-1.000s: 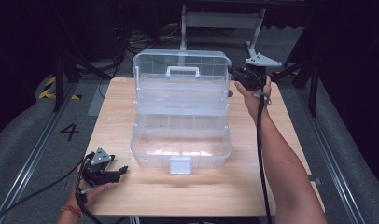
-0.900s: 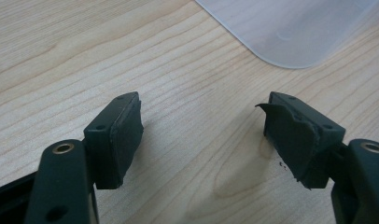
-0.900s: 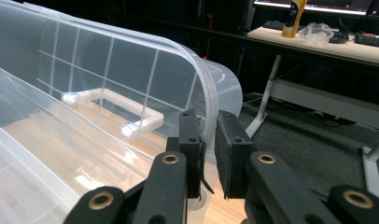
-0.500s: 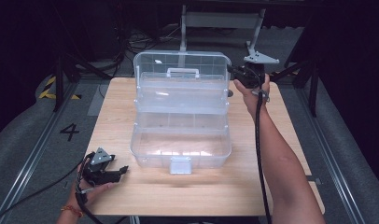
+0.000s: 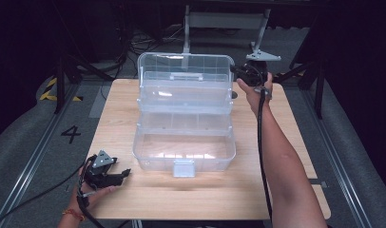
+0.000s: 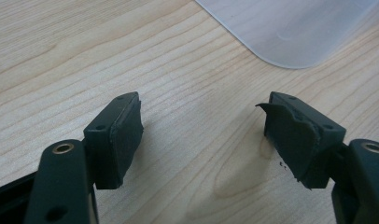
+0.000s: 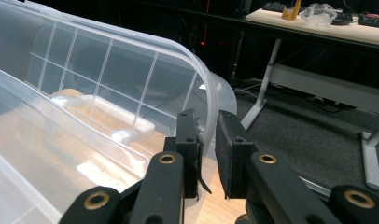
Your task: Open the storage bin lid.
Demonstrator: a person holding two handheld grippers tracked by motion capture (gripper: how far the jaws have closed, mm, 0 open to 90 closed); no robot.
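Note:
A clear plastic storage box stands in the middle of the wooden table, its lid raised upright at the back. My right gripper is at the lid's top right corner. In the right gripper view its jaws are nearly together, with the lid's curved rim pinched between the pads. My left gripper rests low at the table's front left, apart from the box. Its jaws stand open over bare wood, with a rounded corner of the box ahead of them.
The box has a small latch tab at its front and inner divided trays. Dark floor and metal stand legs lie behind the table. Another table with clutter stands far off in the right gripper view.

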